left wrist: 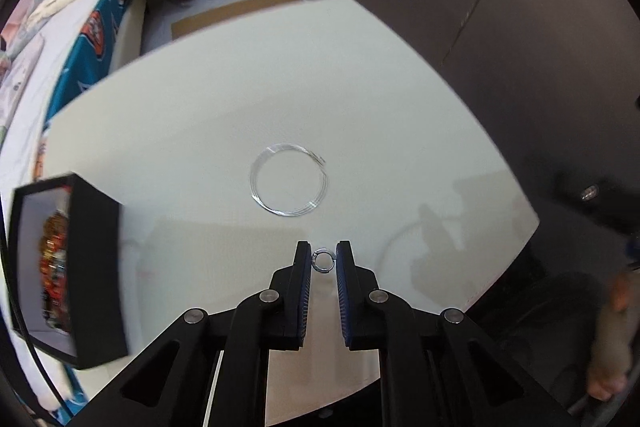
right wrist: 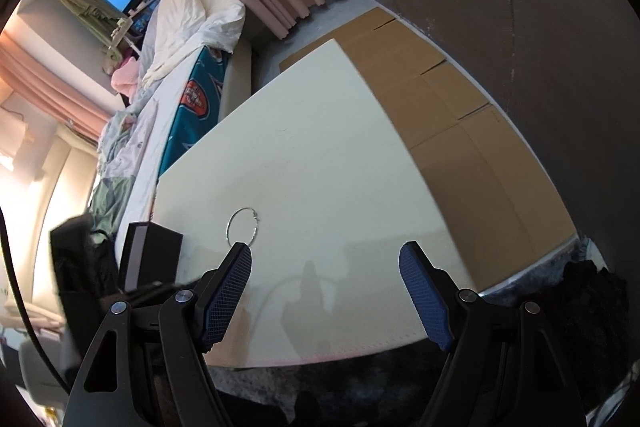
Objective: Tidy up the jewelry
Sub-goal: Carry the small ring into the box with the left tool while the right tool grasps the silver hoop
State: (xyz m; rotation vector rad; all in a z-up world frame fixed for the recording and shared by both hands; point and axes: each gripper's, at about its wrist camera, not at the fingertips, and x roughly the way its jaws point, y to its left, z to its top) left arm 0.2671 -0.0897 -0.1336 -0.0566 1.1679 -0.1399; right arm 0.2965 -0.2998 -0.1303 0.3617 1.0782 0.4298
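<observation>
A small silver ring (left wrist: 323, 261) lies on the white table (left wrist: 200, 131), right between the tips of my left gripper (left wrist: 323, 259), whose blue pads sit against its two sides. Beyond it lies a thin silver hoop of coiled wire (left wrist: 289, 181), which the right wrist view shows as the hoop (right wrist: 242, 225) just past the left fingertip. A black jewelry box (left wrist: 64, 271) with colourful pieces inside stands open at the table's left edge; its outside is the black box (right wrist: 154, 255). My right gripper (right wrist: 326, 261) hangs open over bare table (right wrist: 320, 155), holding nothing.
A bed (left wrist: 60, 39) with white bedding runs along the table's left side. Flattened cardboard (right wrist: 460, 131) covers the floor to the right, below a dark wall (left wrist: 480, 7). A person's hand (left wrist: 612, 347) shows at the lower right. Dark fur rug (right wrist: 360, 387) lies under the near table edge.
</observation>
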